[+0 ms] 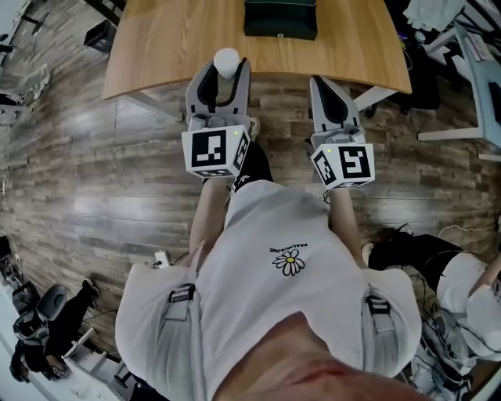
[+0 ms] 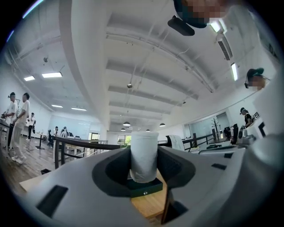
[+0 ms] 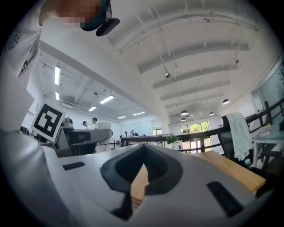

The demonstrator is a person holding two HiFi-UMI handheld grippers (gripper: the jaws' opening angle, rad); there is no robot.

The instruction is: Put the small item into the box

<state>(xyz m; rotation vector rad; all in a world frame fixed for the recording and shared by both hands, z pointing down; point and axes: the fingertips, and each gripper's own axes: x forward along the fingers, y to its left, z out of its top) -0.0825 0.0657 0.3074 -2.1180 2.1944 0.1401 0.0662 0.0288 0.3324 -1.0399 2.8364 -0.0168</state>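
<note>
Office, midday: my left gripper (image 1: 226, 72) holds the small white item (image 1: 226, 61) upright btwn its jaws, above the near edge of the desk (image 1: 156, 47), w/ the dark green box (image 1: 280, 19) farther back. My right gripper (image 1: 323, 81) hangs alongside, jaws closed together, nothing btwn them.

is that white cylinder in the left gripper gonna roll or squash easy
It likely rolls if laid on its side: the white cylinder has a round body. Its matte, uneven sides look soft, so it may squash in the left gripper. Stood on end it looks tall and narrow, so it could tip.
</note>
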